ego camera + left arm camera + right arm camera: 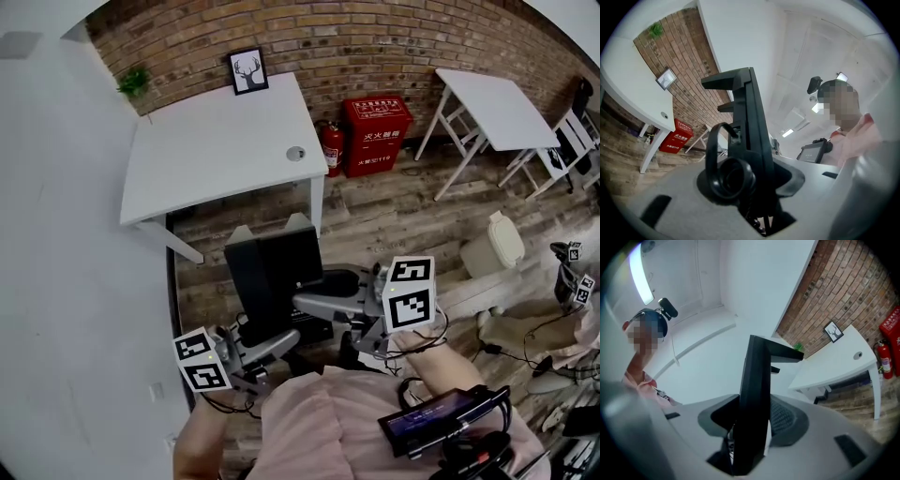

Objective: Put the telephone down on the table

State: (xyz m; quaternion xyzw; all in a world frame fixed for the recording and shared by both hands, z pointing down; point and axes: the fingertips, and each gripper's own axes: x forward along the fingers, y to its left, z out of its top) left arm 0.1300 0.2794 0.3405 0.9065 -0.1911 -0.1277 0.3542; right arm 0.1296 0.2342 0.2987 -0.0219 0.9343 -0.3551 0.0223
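Because the telephone (272, 277) is a broad black slab with a loose black loop, probably its cord (715, 154), hanging off one face, it is carried between two grips rather than one. The left gripper (267, 347) takes it from one side and the right gripper (323, 302) from the other. It stands roughly on edge, so each gripper view looks along its thin side. My reading is that this two-sided hold keeps the body from swinging or tipping during the carry.

The telephone is not yet on the white surface (216, 141). It hangs in the air on the person's side of that surface, lower than its top and over the wooden floor (375, 225) in front of its near edge. The near part of the surface looks bare, while a small picture frame (248, 70) stands at its far edge by the brick wall, so there should be room to set the telephone down.

Both pairs of jaws are partly closed and clamped on the telephone. The left jaws hold the dark edge with the loop bulging out just beside them, and the right jaws press on the plain flat edge, with nothing else between them.
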